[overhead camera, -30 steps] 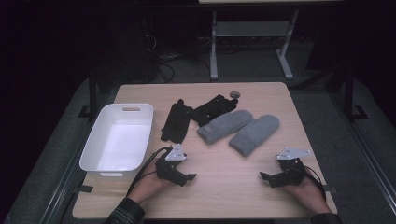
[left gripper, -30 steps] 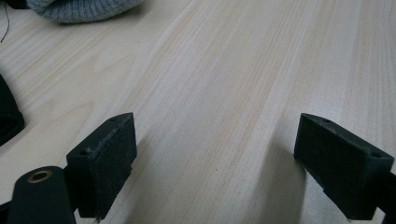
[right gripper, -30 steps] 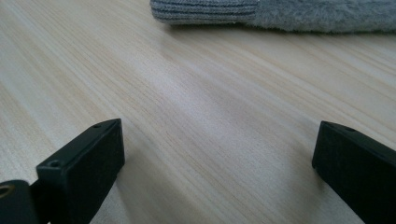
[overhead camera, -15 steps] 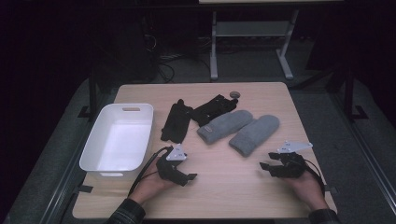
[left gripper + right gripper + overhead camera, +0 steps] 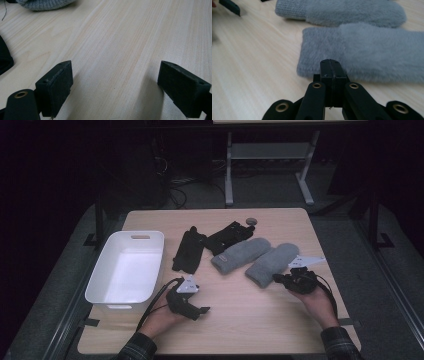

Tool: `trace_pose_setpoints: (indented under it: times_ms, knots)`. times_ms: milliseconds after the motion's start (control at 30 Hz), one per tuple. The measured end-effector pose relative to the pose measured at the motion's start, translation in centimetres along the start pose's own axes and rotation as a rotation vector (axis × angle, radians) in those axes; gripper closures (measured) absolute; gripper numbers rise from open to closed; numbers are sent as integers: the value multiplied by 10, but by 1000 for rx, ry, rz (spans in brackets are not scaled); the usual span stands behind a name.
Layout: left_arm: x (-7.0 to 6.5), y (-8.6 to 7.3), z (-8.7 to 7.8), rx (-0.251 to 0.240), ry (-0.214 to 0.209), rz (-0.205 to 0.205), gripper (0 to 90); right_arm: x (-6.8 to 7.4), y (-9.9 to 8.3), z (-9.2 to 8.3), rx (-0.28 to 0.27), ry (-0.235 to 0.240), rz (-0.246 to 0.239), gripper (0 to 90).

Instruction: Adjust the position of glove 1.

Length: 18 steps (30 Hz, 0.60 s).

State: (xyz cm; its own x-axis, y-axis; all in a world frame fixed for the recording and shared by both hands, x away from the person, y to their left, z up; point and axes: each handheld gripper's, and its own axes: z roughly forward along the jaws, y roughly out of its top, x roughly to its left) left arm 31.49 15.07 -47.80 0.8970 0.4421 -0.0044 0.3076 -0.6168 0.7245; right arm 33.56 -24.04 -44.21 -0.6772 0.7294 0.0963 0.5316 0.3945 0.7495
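With its jaws just snapped shut on nothing, the right gripper (image 5: 330,65) needed to reopen before biting the nearer grey mitten's (image 5: 372,55) cuff.

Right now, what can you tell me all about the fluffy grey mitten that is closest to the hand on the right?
The fluffy grey mitten lies flat on the light wooden table, slanting, with its ribbed knitted cuff nearest the right gripper. It looks soft and fleecy, with a rounded far end. A second grey mitten lies right beside it, and the two seem to touch along one side. The gripper's jaws have just closed with nothing between them, in front of the cuff; whether they touch it I cannot tell.
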Motion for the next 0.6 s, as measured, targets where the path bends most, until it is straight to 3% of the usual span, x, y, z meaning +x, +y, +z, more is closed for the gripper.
trace_pose_setpoints:
  times_ms: [367, 600]
  knots:
    - [0, 0, 0, 4, 1, 5, 120, -3, 23, 32, 1, -13, -27, 900]
    - [0, 0, 0, 5, 1, 3, 119, -3, 26, 50, 50, -4, -20, 900]
